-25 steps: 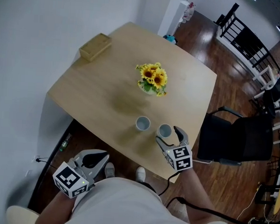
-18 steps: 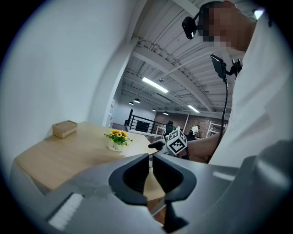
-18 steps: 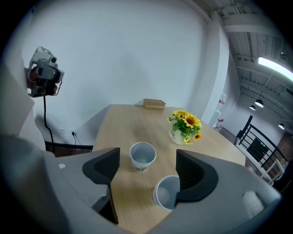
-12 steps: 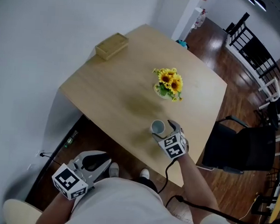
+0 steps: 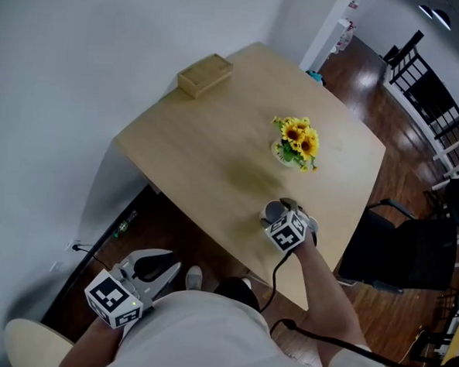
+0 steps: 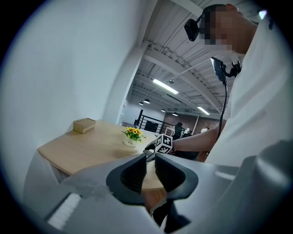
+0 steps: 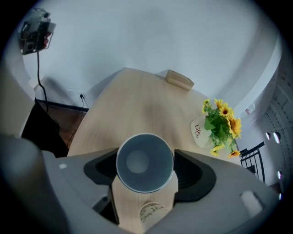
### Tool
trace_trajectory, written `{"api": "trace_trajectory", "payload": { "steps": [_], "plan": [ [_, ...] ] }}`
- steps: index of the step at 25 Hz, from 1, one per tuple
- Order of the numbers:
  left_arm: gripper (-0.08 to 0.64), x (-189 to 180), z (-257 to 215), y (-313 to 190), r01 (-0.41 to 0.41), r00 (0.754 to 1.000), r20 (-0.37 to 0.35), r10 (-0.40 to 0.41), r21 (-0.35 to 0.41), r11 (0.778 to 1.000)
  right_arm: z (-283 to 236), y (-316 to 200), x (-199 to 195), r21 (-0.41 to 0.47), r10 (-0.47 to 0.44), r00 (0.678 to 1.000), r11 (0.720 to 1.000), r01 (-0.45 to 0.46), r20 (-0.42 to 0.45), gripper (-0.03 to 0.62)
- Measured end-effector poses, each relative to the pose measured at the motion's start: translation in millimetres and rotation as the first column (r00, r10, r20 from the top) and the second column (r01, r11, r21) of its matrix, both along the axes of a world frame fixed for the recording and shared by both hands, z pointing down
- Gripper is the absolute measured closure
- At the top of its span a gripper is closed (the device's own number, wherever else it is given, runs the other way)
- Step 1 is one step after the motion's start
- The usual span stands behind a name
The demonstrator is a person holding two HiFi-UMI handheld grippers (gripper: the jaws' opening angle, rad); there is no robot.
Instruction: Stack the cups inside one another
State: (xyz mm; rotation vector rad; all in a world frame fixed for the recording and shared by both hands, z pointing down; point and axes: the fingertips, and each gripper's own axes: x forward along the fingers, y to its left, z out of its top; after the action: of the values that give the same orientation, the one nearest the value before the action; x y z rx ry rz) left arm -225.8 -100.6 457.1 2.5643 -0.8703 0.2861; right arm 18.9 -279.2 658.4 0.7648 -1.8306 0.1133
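Note:
One grey cup (image 5: 273,212) stands near the front edge of the light wooden table (image 5: 201,146). I see no second cup; it may lie hidden under my right hand. My right gripper (image 5: 280,210) points steeply down over the cup. Seen from above in the right gripper view, the cup (image 7: 144,161) sits upright between both pads, its rim against them. My right gripper (image 7: 144,170) has just been closing on it. My left gripper (image 5: 169,265) hangs low beside my body, off the table. Its jaws (image 6: 150,171) have just been opening to a narrow slit with nothing between them.
A vase of sunflowers (image 5: 296,141) stands mid-table beyond the cup. A small wooden box (image 5: 205,74) lies at the far corner by the white wall. A black chair (image 5: 396,251) stands to the right of the table. Dark wooden floor surrounds it.
My right gripper came down and forward over the cups, and its jaws narrowed. Two cups showed a second ago; only one shows now. My left gripper stayed low at the lower left.

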Motion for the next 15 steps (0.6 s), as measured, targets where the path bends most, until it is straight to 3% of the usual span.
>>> {"api": "trace_trajectory", "payload": {
  "steps": [7,15],
  "plan": [
    [0.493,23,-11,-8,-0.081,0.996,-0.024,0.082,0.029,0.996,-84,22,-13,0.118,-0.015,0.994,0.993,0.002,0.113,0.225],
    [0.492,91,-16,-27,-0.188,0.979,-0.072,0.192,0.063,0.98,-155,36,56,0.192,0.033,0.987,0.979,-0.063,0.154,0.227]
  ]
}}
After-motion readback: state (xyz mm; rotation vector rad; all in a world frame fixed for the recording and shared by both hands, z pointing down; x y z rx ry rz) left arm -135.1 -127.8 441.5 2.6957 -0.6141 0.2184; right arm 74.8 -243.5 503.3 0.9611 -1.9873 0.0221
